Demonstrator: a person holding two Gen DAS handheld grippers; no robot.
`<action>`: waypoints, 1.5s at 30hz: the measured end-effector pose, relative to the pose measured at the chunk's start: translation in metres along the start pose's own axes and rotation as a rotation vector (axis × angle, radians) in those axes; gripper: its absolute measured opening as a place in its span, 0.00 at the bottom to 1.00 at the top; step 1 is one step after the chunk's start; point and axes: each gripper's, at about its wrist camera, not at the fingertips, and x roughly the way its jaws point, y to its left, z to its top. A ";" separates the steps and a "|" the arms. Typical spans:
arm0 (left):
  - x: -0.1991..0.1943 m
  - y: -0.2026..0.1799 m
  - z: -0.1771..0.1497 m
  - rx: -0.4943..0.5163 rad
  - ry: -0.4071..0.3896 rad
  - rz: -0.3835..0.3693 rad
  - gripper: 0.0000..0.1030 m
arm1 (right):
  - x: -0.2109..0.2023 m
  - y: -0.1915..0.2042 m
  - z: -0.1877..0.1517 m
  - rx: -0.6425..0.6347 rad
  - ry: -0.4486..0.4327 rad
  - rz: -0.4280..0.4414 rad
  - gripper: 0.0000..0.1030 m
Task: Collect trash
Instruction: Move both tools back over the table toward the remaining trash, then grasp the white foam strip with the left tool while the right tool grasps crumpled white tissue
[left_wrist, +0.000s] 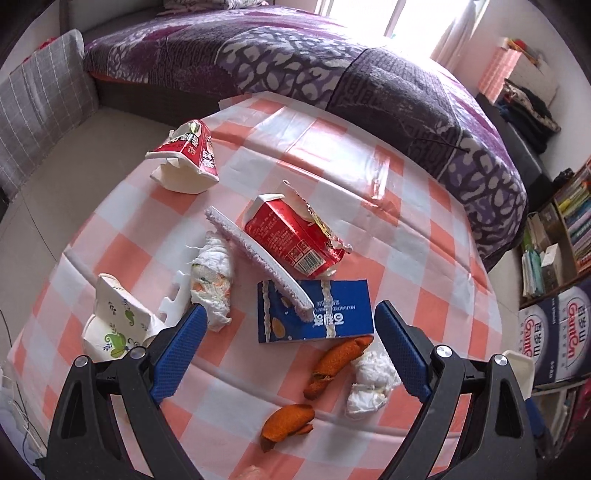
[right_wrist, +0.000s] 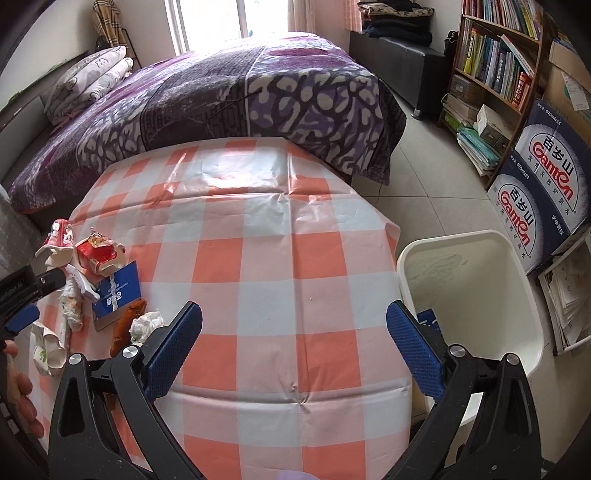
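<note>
Trash lies scattered on the checked tablecloth (left_wrist: 369, 236): a blue carton (left_wrist: 325, 314), two torn red cartons (left_wrist: 291, 236) (left_wrist: 188, 155), a white foam strip (left_wrist: 255, 258), a crumpled printed tissue (left_wrist: 212, 284), a squashed paper cup (left_wrist: 114, 325), orange peels (left_wrist: 336, 362) and a white tissue wad (left_wrist: 369, 384). My left gripper (left_wrist: 288, 314) hovers open above the blue carton, holding nothing. In the right wrist view, my right gripper (right_wrist: 293, 314) stands open over bare cloth, with the trash pile (right_wrist: 103, 280) to its left and a white bin (right_wrist: 476, 295) to its right.
A bed with a purple patterned cover (right_wrist: 236, 96) lies behind the table. A bookshelf (right_wrist: 495, 66) and stacked water boxes (right_wrist: 546, 177) stand on the right, near the bin. A person's hand (right_wrist: 18, 387) shows at the left edge of the right wrist view.
</note>
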 end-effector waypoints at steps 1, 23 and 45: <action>0.006 0.004 0.006 -0.026 0.012 -0.027 0.84 | 0.004 0.004 0.000 0.002 0.019 0.018 0.93; 0.050 0.053 0.034 -0.198 0.141 -0.110 0.10 | 0.065 0.067 -0.017 0.041 0.283 0.277 0.93; -0.053 0.029 0.000 -0.008 -0.068 -0.055 0.10 | 0.072 0.104 -0.029 -0.123 0.283 0.284 0.28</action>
